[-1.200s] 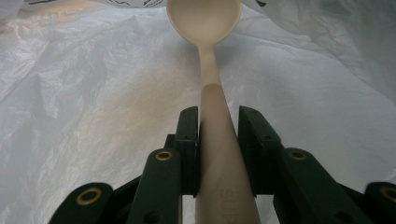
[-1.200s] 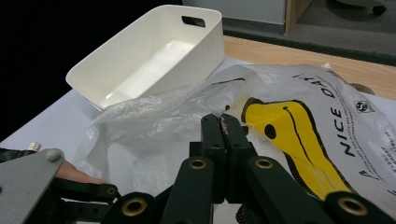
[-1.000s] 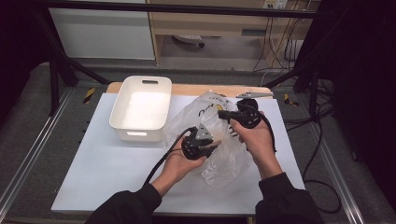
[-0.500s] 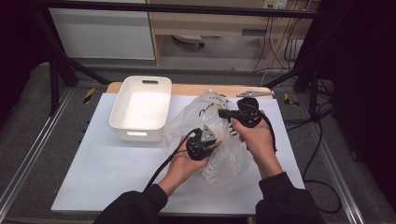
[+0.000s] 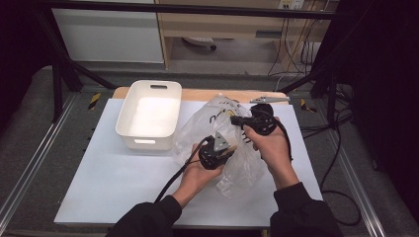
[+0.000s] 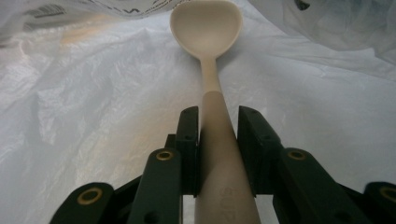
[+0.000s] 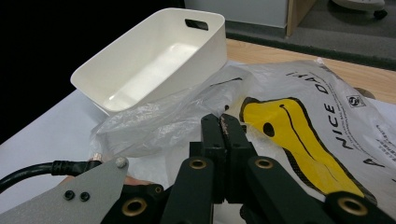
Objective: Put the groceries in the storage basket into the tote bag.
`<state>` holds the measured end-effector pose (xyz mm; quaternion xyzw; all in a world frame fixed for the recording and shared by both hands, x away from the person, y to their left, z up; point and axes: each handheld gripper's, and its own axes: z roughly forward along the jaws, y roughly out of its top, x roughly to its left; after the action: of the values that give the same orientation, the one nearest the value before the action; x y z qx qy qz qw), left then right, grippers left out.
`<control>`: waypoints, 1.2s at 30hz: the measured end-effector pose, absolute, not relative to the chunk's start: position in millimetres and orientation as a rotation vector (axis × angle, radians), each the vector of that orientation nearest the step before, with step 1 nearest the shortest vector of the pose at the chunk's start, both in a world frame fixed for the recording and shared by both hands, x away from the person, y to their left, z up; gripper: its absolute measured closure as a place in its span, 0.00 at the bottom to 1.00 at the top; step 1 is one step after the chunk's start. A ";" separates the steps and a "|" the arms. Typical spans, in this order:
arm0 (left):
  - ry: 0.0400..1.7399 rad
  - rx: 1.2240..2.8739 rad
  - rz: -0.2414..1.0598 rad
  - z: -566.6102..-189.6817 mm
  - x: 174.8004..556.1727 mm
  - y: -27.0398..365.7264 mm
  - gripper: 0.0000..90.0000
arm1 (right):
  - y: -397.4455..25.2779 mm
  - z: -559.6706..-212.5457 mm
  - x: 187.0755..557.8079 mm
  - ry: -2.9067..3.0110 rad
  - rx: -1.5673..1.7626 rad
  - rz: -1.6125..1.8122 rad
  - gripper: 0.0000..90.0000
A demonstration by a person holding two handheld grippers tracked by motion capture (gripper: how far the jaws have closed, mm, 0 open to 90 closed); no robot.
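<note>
Two tongs are working the same plastic bag (image 5: 225,143) at the middle of the desk (image 5: 108,182). Compared with a second ago, my left tongs (image 5: 217,150) are sitting a little farther in toward the bag's heart, at about 5 o'clock from the white bin (image 5: 148,113), while my right tongs (image 5: 247,121) are holding almost the same spot at the bag's 1 o'clock edge. I am reading that small shift as the reach inside having ended in a catch, so the next part should be drawing the find out through the mouth.

My left tongs (image 6: 217,140) are gripping a cream spoon (image 6: 208,28) by its handle: the two black jaws are pressing the handle from either side, parted only by its thickness, with the bowl pointing away toward 12 o'clock in the left gripper view. The spoon is lying inside the bag, white film all around and beneath it.

My right tongs (image 7: 224,126) are clenched, jaws meeting with only a thin fold of the bag's film between them, so I am judging they are pinching the bag (image 7: 299,116) to keep it lifted and open. Beyond them, at 11 o'clock in the right gripper view, the bin (image 7: 154,51) is standing empty, just beside the bag, a likely place for the spoon.
</note>
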<state>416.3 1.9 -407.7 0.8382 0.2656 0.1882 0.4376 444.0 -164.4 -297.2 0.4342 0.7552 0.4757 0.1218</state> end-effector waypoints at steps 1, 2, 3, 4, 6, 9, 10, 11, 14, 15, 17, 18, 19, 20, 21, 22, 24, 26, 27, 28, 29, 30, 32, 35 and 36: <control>0.653 2.081 0.473 -406.9 415.7 0.1 0.78 | -164.7 -297.1 443.9 2.204 1.271 1.390 1.00; 0.648 2.079 0.468 -406.7 415.9 -1.3 0.78 | -165.1 -296.7 443.8 2.201 1.270 1.392 1.00; 0.646 2.080 0.464 -407.0 416.6 -2.5 0.78 | -165.4 -296.5 443.7 2.200 1.268 1.395 1.00; 0.645 2.084 0.467 -408.6 417.6 -3.7 0.78 | -165.5 -296.1 443.4 2.199 1.269 1.396 1.00; 0.635 2.098 0.479 -413.6 420.8 -5.0 0.78 | -165.7 -294.9 442.4 2.200 1.271 1.397 1.00; 0.622 2.088 0.492 -417.2 426.0 -3.7 0.78 | -167.2 -291.9 439.9 2.196 1.260 1.402 1.00; 0.622 2.085 0.494 -418.2 427.6 -3.3 0.78 | -167.9 -290.3 438.8 2.194 1.262 1.404 1.00; 0.624 2.084 0.498 -419.1 429.2 -3.0 0.78 | -168.8 -288.9 438.3 2.193 1.252 1.407 1.00; 0.611 2.078 0.521 -422.1 431.4 -4.8 0.78 | -169.1 -284.3 435.9 2.189 1.246 1.410 1.00; 0.613 2.075 0.526 -422.6 431.5 -5.4 0.78 | -168.8 -283.1 435.4 2.188 1.238 1.411 1.00; 0.617 2.071 0.529 -422.5 431.8 -6.8 0.78 | -167.9 -280.8 434.3 2.186 1.235 1.414 1.00; 0.614 2.071 0.536 -421.3 431.7 -7.2 0.78 | -167.4 -280.1 434.2 2.187 1.230 1.413 1.00; 0.620 2.061 0.539 -420.6 431.3 -8.5 0.78 | -167.0 -279.7 434.1 2.188 1.227 1.411 1.00; 0.617 2.052 0.544 -419.5 431.2 -9.1 0.78 | -166.6 -279.5 433.8 2.190 1.226 1.412 1.00; 0.611 2.042 0.550 -418.2 431.3 -9.7 0.78 | -166.3 -279.4 433.5 2.190 1.227 1.412 1.00; 0.610 2.036 0.555 -416.9 431.6 -10.1 0.78 | -166.3 -279.4 433.3 2.191 1.219 1.413 1.00; 0.614 2.023 0.559 -415.0 433.2 -11.1 0.78 | -165.9 -279.0 432.1 2.190 1.222 1.418 1.00; 0.618 2.024 0.548 -416.4 437.2 -11.0 0.78 | -165.8 -278.8 430.9 2.190 1.220 1.413 1.00; 0.624 2.028 0.545 -418.2 439.6 -11.6 0.78 | -165.8 -279.0 430.8 2.190 1.217 1.409 1.00; 0.624 2.035 0.545 -420.7 442.1 -12.3 0.78 | -165.9 -279.6 430.8 2.189 1.218 1.402 1.00; 0.625 2.040 0.540 -423.1 444.4 -12.4 0.78 | -166.0 -280.6 430.9 2.188 1.223 1.389 1.00; 0.630 2.045 0.524 -425.7 446.5 -12.0 0.78 | -166.6 -282.2 431.4 2.185 1.223 1.380 1.00; 0.647 2.031 0.496 -430.5 448.8 -11.3 0.78 | -168.2 -285.8 431.9 2.191 1.238 1.382 1.00; 0.625 2.044 0.529 -433.7 450.5 -9.5 0.78 | -170.0 -291.2 432.5 2.196 1.244 1.387 1.00; 0.630 2.051 0.531 -435.4 451.0 -9.0 0.78 | -170.2 -292.3 432.5 2.198 1.248 1.387 1.00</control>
<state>451.0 -9.0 -435.4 0.8290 0.2548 0.2146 0.4492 432.5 -170.2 -292.3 0.4293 0.7559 0.4772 0.1289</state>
